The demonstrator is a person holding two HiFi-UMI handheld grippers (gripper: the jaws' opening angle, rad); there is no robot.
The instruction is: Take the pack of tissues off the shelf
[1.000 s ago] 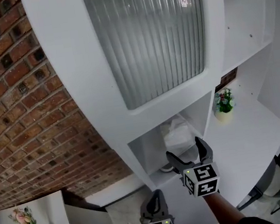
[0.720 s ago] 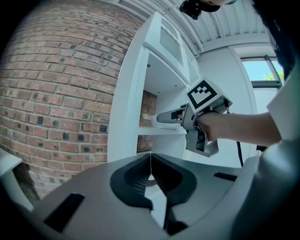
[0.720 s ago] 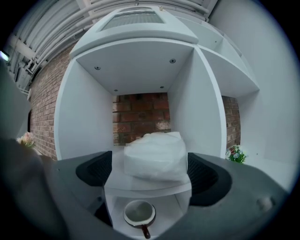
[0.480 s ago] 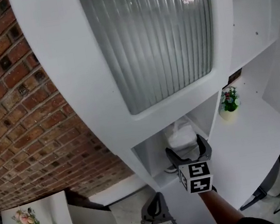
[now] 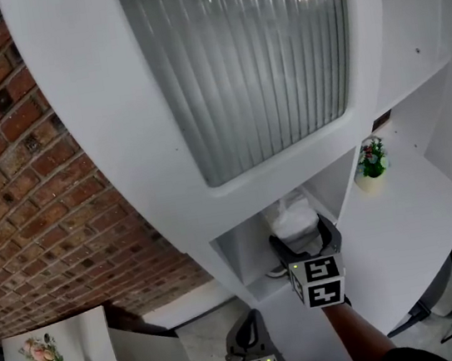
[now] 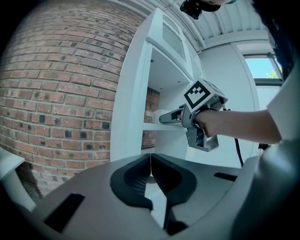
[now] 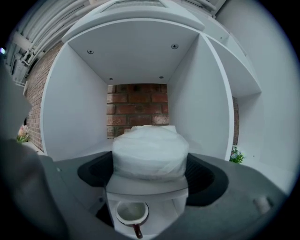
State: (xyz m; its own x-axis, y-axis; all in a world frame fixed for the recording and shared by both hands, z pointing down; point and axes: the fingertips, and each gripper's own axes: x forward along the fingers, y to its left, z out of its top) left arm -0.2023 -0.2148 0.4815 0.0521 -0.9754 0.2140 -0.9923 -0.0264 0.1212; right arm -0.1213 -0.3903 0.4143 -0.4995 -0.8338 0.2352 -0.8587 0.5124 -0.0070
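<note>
Reaching deeper into the white shelf [image 7: 79, 117], the right hand-held gripper [image 5: 303, 238] is now straddling the soft, white plastic-wrapped pack of tissues [image 7: 150, 152], jaws wide apart, seemingly ready to squeeze; the left hand-held gripper [image 6: 150, 174] is idling below, closed, empty.

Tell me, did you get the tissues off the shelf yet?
Not yet. Done: the right gripper is inside the cubby with its open jaws either side of the pack of tissues. In hand: getting a grip; the pack sits on the shelf, not visibly squeezed. Left: close, then pull it out. The left gripper hangs shut below.
</note>
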